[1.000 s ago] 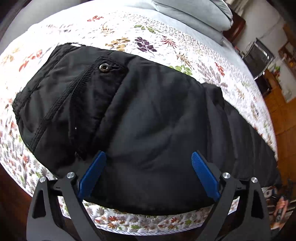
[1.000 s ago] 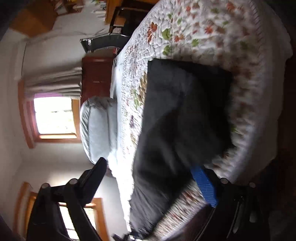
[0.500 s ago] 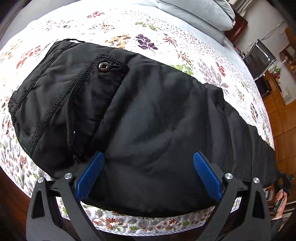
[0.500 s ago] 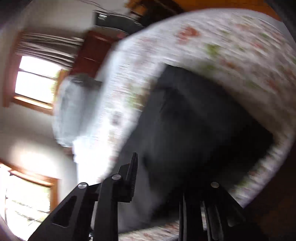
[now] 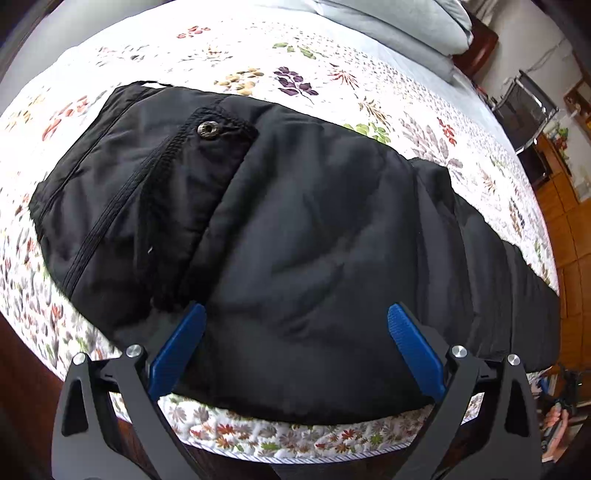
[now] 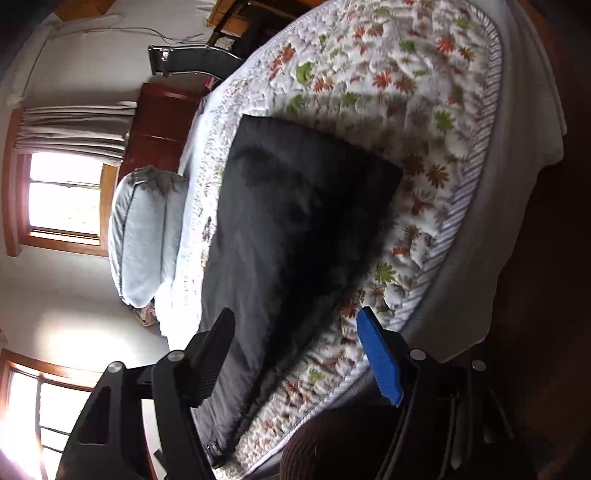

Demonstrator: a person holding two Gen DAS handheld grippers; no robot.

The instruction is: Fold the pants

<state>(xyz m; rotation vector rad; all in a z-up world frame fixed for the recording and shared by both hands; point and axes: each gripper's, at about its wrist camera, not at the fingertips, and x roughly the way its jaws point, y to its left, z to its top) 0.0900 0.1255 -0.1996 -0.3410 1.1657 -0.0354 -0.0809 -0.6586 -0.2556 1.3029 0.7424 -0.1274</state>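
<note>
Black pants lie flat along the near edge of a bed, waist end at the left with a metal snap on a pocket flap, legs running off to the right. My left gripper is open and empty, hovering over the seat area of the pants. In the right wrist view the same pants show from the leg end, with the hem at the far end. My right gripper is open and empty, held tilted just above the leg near the bed's edge.
The bed has a white floral quilt with grey pillows at the head. A dark wooden nightstand and a metal chair stand beyond the bed. Windows are on the wall.
The left gripper has backed off and risen slightly, still open over the pants. The right gripper swung around fast and now steadies over the pant leg, still open.
</note>
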